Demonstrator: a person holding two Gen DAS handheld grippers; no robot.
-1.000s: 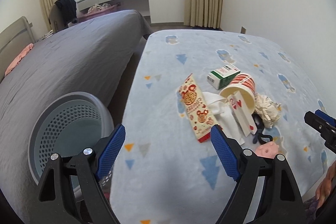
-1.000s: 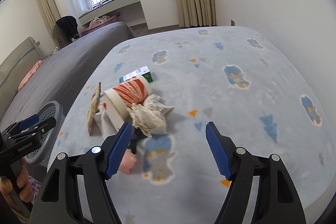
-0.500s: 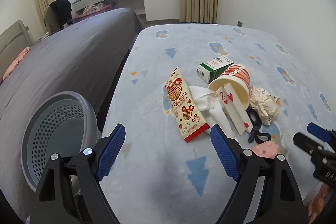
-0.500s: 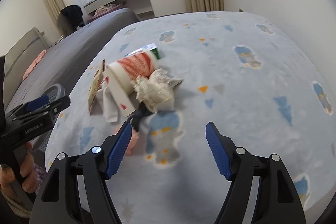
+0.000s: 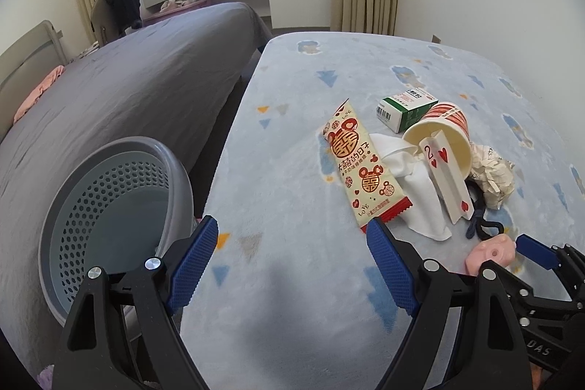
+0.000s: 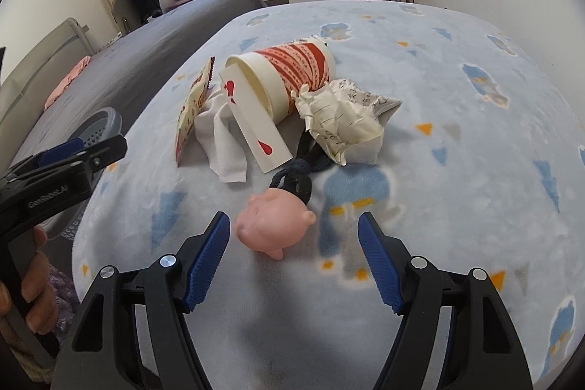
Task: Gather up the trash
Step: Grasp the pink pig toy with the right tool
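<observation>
Trash [image 6: 340, 119] near the bed's [image 6: 475, 97] front edge looks light and crushable; pinch the crumpled paper's middle gently with your wide-open right gripper [image 6: 293, 262]; left gripper [image 5: 290, 265] also gapes empty.

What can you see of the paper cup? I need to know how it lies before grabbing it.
The paper cup lies tipped on its side on the blue blanket, its cream inside empty and its mouth facing the grippers. Its wall carries red and white stripes. A folded playing card leans against its rim, crumpled paper presses its side, and the green and white box sits just behind it.
</observation>
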